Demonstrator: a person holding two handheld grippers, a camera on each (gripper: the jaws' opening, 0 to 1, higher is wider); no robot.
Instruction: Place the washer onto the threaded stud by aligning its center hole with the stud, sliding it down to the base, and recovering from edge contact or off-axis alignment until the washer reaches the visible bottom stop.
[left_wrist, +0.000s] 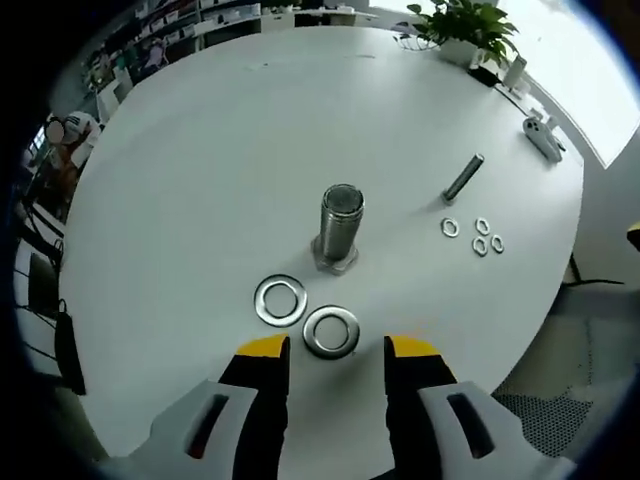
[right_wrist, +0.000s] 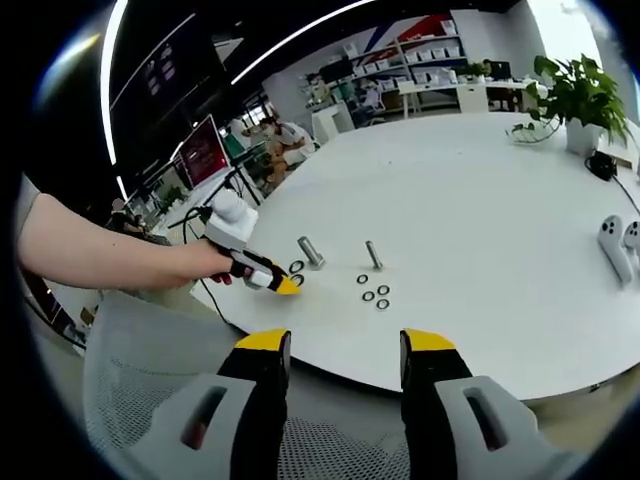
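Small washers (right_wrist: 372, 291) too small to count; potted plant (left_wrist: 462, 28) cut off at edge.

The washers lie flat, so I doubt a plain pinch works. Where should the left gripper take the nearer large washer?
Probably across the rim of the nearer washer, coming down from above with one jaw in the hole. It lies flat on the table, just ahead of the open left gripper.

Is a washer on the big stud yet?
No. The stud stands upright and bare; both large washers lie flat on the table beside it.
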